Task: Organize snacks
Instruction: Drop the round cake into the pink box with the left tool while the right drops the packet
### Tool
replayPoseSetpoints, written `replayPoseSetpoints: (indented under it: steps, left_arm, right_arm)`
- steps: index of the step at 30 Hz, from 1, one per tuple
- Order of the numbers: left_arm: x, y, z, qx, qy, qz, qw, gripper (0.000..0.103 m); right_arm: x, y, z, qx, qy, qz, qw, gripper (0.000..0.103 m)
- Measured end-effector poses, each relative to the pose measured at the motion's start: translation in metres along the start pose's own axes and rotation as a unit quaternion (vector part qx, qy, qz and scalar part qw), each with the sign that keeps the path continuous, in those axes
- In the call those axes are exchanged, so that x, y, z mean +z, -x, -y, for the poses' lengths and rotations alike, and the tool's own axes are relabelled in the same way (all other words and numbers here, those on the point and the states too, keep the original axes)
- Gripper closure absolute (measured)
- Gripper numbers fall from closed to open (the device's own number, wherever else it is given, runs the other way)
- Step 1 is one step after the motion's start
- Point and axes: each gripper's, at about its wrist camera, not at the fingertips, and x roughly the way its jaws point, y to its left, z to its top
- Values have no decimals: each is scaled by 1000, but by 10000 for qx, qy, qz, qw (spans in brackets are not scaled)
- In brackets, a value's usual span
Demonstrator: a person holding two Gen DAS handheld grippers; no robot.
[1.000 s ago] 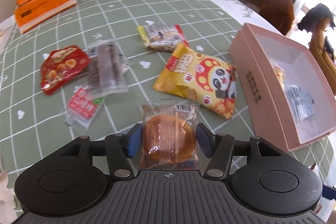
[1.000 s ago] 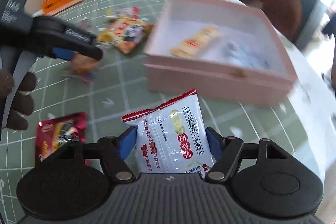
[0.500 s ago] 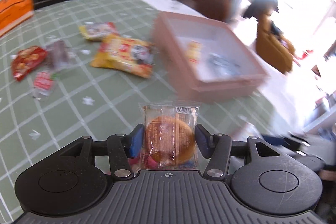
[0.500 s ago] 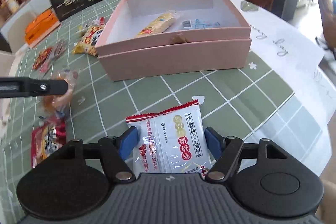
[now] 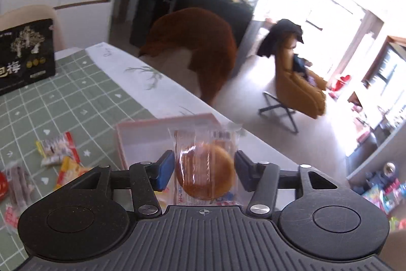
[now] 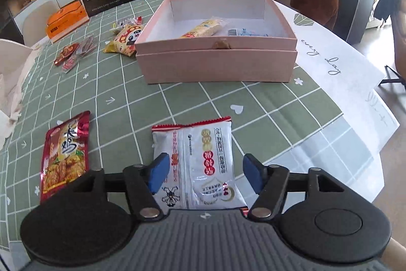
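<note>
Between your left gripper's (image 5: pixel 205 170) closing fingers, pads barely touching its wrapper, the wrapped round cake (image 5: pixel 205 166) hangs just before the pink box (image 5: pixel 142 130), lying directly ahead below.

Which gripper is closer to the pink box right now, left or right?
Left. The left gripper, with a round cake packet between its fingers, is right at the pink box. The right gripper sits back across bare tablecloth, around a white snack packet.
</note>
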Motion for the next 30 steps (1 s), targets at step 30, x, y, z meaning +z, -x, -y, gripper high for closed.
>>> replayPoseSetpoints:
  steps: [30]
  left_arm:
    - [-160,47,-137,615,1825,-679,9789,49]
  right_arm:
    - [127,16,17,-41,369,855,9956,25]
